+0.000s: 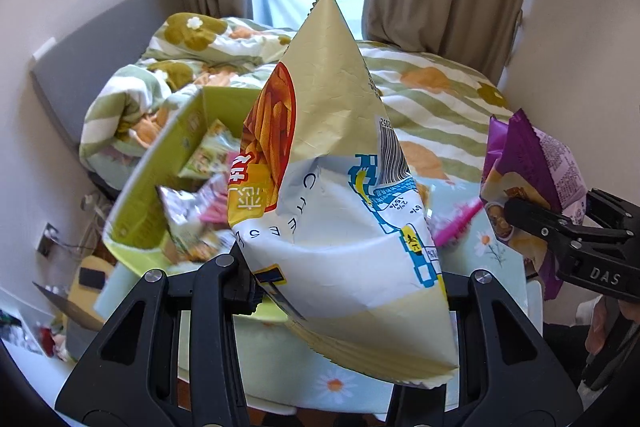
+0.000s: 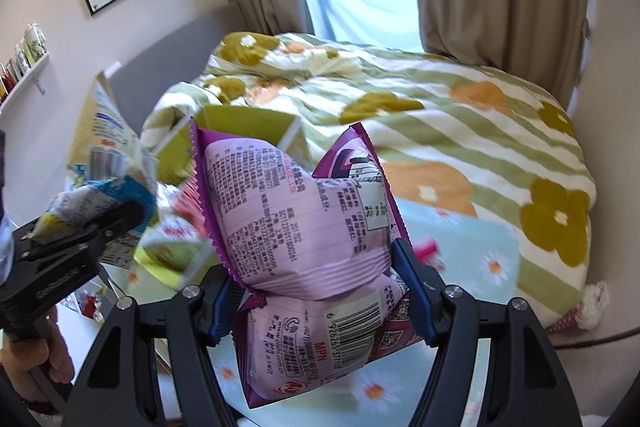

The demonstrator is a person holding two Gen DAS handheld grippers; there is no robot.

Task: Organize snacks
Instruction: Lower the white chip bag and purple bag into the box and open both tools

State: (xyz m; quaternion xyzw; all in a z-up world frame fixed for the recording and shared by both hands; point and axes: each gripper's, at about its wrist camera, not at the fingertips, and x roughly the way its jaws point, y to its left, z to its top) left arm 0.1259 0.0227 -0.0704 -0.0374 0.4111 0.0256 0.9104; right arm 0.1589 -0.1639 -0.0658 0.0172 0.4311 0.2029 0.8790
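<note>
My left gripper (image 1: 348, 275) is shut on a large beige and white chip bag (image 1: 340, 187), held upright in the air; the same bag shows at the left of the right wrist view (image 2: 108, 155). My right gripper (image 2: 316, 291) is shut on a purple snack bag (image 2: 304, 227), also lifted; it shows at the right of the left wrist view (image 1: 532, 167). A yellow-green cardboard box (image 1: 160, 183) holding several small snack packets stands on the table behind and left of both bags; it shows in the right wrist view too (image 2: 248, 123).
A low table with a light blue daisy cloth (image 2: 460, 239) carries the box and a pink packet (image 1: 456, 223). A bed with a green striped floral duvet (image 2: 460, 115) lies behind it. Curtains and a window are at the back.
</note>
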